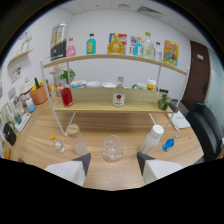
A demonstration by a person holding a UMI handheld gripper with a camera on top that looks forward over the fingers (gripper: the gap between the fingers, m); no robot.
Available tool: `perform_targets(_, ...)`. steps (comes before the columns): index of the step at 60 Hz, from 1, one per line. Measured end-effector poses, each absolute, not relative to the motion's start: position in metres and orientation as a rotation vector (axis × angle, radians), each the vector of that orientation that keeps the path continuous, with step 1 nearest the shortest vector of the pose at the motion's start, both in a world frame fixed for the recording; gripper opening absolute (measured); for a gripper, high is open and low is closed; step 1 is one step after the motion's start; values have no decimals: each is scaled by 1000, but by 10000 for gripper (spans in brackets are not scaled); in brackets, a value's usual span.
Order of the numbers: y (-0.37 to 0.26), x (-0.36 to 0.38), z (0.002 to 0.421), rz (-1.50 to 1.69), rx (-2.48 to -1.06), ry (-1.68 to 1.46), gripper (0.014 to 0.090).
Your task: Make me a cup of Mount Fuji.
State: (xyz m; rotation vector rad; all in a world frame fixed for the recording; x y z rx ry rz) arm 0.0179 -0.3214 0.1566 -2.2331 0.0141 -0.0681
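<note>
A clear glass (pixel 113 148) with what looks like ice stands on the wooden table (pixel 125 172), just ahead of my fingers and centred on the gap between them. My gripper (pixel 113 160) is open and holds nothing. Right of the glass a clear bottle with a white cap (pixel 151 138) leans, and a blue cap (pixel 168 144) lies beside it. To the left are a small clear cup (pixel 80 147), a lidded jar (pixel 74 131) and a small bottle with an orange cap (pixel 57 144).
A low wooden shelf (pixel 100 106) beyond the glass carries a red bottle (pixel 66 96), a labelled bottle (pixel 118 95) and a green item (pixel 163 102). The upper shelf (pixel 150 61) holds several bottles. A black chair (pixel 207 127) stands right, a terracotta pot (pixel 38 94) left.
</note>
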Motion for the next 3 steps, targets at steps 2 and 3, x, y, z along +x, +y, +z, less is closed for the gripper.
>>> perform_targets(2,-321,17,157,-65,-2233,14,858)
perform_targets(3,-321,17,157,-63,-2233,14,858)
